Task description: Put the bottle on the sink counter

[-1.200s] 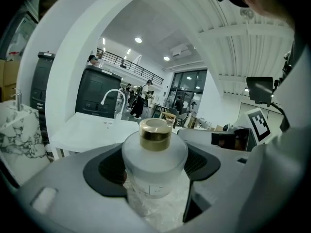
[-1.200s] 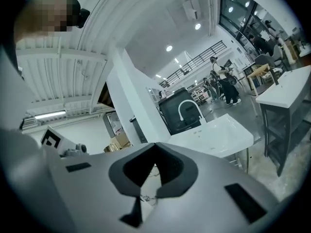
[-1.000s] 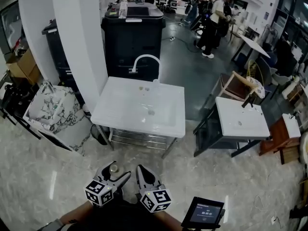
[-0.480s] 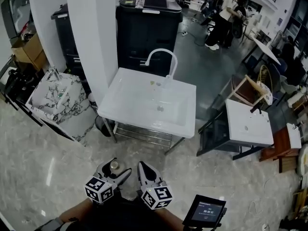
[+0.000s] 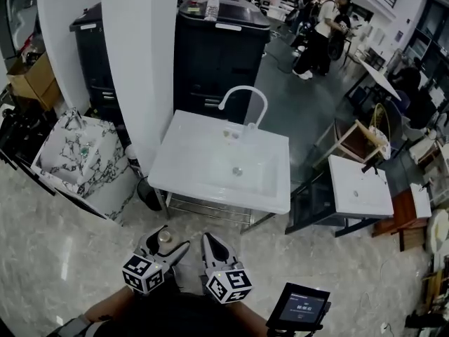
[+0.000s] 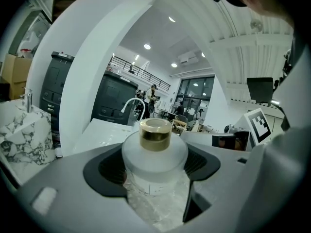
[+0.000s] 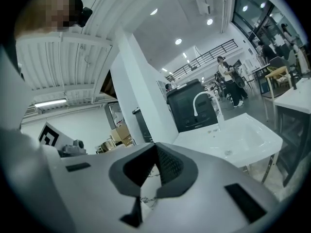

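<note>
Carrying the bottle (image 6: 154, 155) toward the sink (image 5: 205, 186) looks to be the step in hand. The bottle is not yet on the surface: it sits upright in the left gripper (image 5: 170, 242), low over the marble floor and well apart from the sink's near edge.

To do this well, the person should keep the bottle upright on the way in and cross the near edge with its base above the rim. The flat strip along the left edge of the surface (image 5: 175, 148) seems the best target, since the sloping basin (image 5: 237, 161) and the faucet (image 5: 243, 90) at the far edge leave less level room. The bottle should come down until its base rests flat, and only then should the grip be let go. Its frosted body looks smooth, so a sideways knock could make it slip.

The left jaws are partway closed and clamped on the bottle's shoulder, one dark pad on each side, with the gold cap (image 6: 155, 133) standing above them. The right gripper (image 5: 210, 245) hangs just beside the left one, its jaws together with nothing between them.
</note>
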Action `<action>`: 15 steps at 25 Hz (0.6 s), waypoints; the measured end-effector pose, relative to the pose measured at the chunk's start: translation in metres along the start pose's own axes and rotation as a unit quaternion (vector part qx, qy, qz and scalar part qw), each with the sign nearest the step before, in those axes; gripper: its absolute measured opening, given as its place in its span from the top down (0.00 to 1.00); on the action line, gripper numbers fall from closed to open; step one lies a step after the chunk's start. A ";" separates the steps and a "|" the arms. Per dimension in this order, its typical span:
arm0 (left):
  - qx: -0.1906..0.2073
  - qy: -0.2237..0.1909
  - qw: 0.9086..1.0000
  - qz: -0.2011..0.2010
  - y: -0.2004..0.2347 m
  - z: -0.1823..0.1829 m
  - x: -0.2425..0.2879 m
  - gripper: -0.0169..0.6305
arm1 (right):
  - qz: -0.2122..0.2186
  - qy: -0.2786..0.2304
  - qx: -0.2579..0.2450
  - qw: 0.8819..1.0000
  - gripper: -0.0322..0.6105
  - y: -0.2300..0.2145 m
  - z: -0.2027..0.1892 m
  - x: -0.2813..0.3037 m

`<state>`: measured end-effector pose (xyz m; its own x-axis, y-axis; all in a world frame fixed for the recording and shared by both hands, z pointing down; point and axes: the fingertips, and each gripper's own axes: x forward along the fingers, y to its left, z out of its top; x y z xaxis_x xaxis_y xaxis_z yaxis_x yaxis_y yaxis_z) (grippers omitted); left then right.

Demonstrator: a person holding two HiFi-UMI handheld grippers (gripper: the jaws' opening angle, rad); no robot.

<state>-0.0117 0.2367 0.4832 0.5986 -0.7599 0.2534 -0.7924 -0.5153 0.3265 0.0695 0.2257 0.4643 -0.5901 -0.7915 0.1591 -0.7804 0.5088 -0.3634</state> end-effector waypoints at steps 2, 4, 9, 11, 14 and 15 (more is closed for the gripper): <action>-0.001 0.001 1.000 -0.008 0.016 0.004 0.000 0.45 | -0.008 0.001 -0.002 1.000 0.96 0.005 -0.001 0.016; -0.004 0.003 1.000 -0.016 0.030 0.005 -0.001 0.45 | -0.015 0.002 -0.001 1.000 0.96 0.010 -0.002 0.029; -0.005 0.007 0.999 -0.031 0.055 0.012 -0.002 0.45 | -0.029 0.002 0.000 1.000 0.96 0.023 -0.003 0.052; -0.006 0.009 0.999 -0.033 0.067 0.012 -0.004 0.45 | -0.031 0.002 -0.002 1.000 0.96 0.029 -0.006 0.060; -0.010 0.011 0.999 -0.039 0.079 0.011 -0.006 0.45 | -0.040 0.003 -0.003 0.999 0.96 0.036 -0.010 0.067; -0.011 0.011 0.999 -0.042 0.082 0.011 -0.007 0.45 | -0.044 0.003 -0.003 0.999 0.96 0.037 -0.011 0.068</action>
<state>-0.0818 0.1952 0.4979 0.6651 -0.7055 0.2446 -0.7369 -0.5672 0.3678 -0.0020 0.1945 0.4721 -0.5209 -0.8309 0.1957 -0.8301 0.4396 -0.3431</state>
